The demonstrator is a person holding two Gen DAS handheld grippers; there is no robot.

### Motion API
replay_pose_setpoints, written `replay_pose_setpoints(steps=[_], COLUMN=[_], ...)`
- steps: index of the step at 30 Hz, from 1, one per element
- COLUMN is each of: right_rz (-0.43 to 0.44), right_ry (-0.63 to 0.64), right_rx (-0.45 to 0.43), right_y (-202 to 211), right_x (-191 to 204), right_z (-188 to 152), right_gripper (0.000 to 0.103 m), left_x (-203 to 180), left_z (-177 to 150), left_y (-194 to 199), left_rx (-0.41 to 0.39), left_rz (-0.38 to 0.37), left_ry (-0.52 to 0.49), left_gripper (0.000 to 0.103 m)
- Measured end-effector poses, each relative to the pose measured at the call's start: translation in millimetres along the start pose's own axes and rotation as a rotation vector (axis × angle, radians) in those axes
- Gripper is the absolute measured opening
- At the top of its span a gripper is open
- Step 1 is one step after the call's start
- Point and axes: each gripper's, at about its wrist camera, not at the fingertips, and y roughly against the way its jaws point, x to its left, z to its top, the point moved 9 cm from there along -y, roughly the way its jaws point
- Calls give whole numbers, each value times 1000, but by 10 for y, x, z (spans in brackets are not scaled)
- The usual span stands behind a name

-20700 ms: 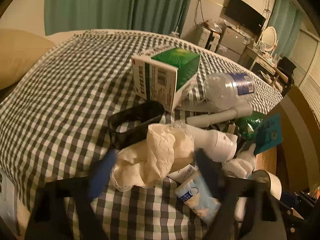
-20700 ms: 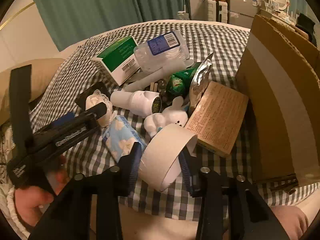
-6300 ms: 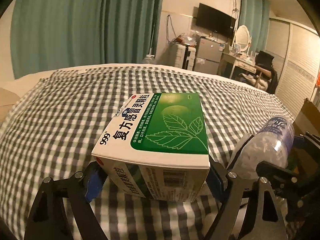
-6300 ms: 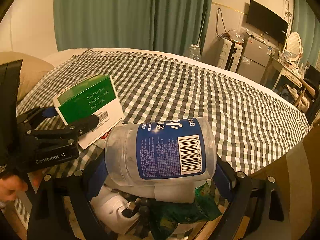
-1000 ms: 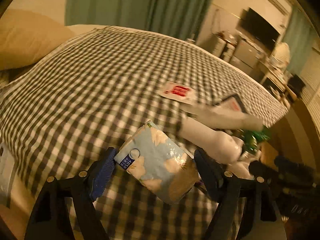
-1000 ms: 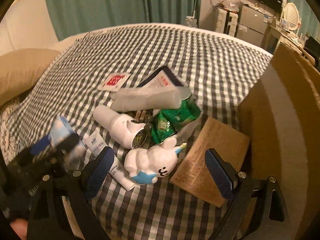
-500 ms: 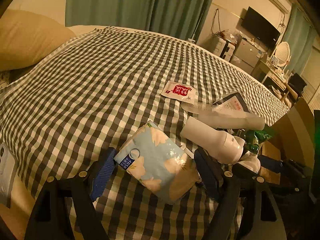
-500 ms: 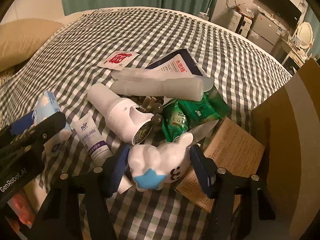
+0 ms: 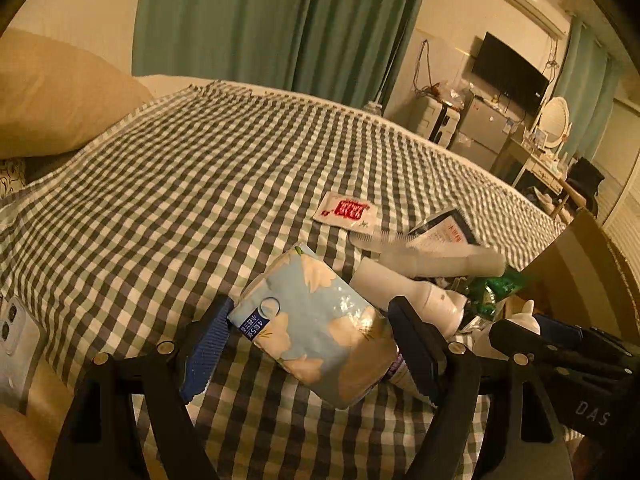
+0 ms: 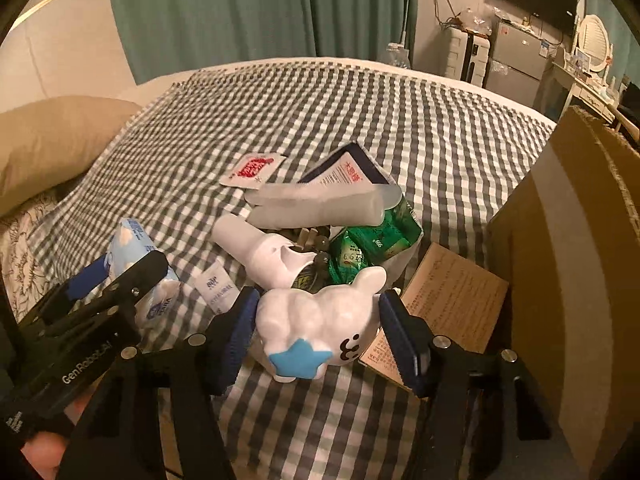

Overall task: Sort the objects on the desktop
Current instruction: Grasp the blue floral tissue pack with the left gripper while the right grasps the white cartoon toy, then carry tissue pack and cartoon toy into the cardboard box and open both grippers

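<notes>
my left tongs (image 9: 310, 336) clenched on tissue pack (image 9: 312, 324), long axis slanting across the pads | my right tongs (image 10: 316, 334) clenched on white bunny figure (image 10: 320, 320), just above bed (image 10: 320, 112) | cardboard box (image 10: 580, 260) lies right, nearer right hand

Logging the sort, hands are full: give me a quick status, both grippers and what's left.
Left gripper shut on tissue pack. Right gripper shut on white toy. Comb, green packets, sachet remain on checked cloth. Nothing blocking.
</notes>
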Motion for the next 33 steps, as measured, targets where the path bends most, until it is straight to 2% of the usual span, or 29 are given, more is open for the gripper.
replay_pose_setpoints(steps=[9, 16, 23, 33], right_rz=[15, 43, 34, 7], right_ry=[3, -29, -44, -42], right_rx=[-70, -170, -244, -330], right_y=[376, 833, 1256, 1841], right_x=[42, 30, -63, -369], right_z=[90, 270, 371, 507], right_gripper=[62, 62, 62, 62], left_x=[-2, -154, -496, -1205], left_z=[147, 328, 509, 676], left_y=[270, 632, 1005, 1446], left_rx=[-33, -88, -142, -184], left_rz=[2, -7, -63, -157], left_ry=[-11, -68, -119, -228], left_gripper=[81, 81, 81, 81])
